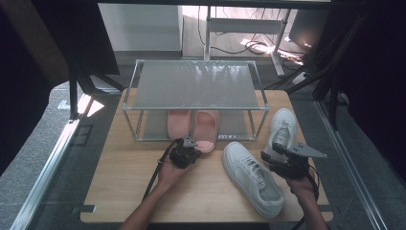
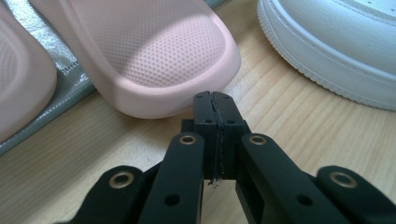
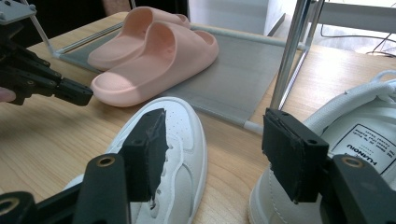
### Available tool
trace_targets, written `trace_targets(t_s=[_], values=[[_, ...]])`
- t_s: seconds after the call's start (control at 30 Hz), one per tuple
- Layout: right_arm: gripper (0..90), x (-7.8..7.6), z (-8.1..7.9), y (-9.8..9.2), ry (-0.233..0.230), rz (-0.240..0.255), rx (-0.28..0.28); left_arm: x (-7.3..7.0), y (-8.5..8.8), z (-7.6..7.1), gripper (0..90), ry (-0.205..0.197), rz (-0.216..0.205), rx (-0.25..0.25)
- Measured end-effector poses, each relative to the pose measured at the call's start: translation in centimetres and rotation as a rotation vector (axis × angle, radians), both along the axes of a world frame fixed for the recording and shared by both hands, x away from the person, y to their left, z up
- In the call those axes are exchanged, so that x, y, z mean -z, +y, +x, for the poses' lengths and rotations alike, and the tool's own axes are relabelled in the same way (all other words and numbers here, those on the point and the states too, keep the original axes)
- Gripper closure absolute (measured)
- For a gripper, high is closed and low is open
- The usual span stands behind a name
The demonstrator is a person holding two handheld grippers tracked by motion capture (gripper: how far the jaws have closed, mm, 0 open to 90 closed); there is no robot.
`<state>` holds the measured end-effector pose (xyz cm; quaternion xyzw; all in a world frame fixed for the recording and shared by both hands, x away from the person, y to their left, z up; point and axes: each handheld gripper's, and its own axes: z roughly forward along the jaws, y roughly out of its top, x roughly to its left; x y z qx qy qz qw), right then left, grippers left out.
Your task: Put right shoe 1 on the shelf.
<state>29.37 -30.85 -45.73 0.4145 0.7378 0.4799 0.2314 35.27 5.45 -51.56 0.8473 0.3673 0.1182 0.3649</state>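
Observation:
A pair of pink slippers (image 1: 194,125) lies on the lower shelf of a metal shoe rack (image 1: 194,86); the right slipper (image 2: 154,51) sticks out over the wooden table (image 1: 129,182). My left gripper (image 1: 189,143) is shut and empty, its tips (image 2: 215,100) right at that slipper's rounded end. Two white sneakers lie on the table: one (image 1: 253,178) in front of the rack, the other (image 1: 281,127) beside the rack's right post. My right gripper (image 1: 269,153) hangs open between them, its pads (image 3: 149,144) apart above the near sneaker (image 3: 182,140), touching nothing.
The rack's upper shelf (image 1: 191,72) is bare. Its front right post (image 3: 289,60) stands between the slippers and the far sneaker (image 3: 355,130). The left gripper (image 3: 70,91) shows at the left of the right gripper view. Dark stands and cables surround the table.

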Motion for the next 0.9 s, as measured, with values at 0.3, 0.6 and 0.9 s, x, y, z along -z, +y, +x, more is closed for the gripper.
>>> trace_targets(t_s=[0.3, 0.6, 0.9], values=[[41.1, 0.0, 0.0, 0.0, 0.000, -0.001, -0.001, 0.2, -0.3, 0.8, 90.0, -0.010, -0.004, -0.026], [41.1, 0.0, 0.0, -0.1, -0.002, 0.000, 0.001, 0.2, -0.6, 1.7, 90.0, -0.010, -0.010, -0.046], [41.0, -0.1, -0.1, -0.2, -0.006, 0.001, 0.002, 0.3, -0.6, 2.3, 90.0, -0.022, 0.007, -0.074]])
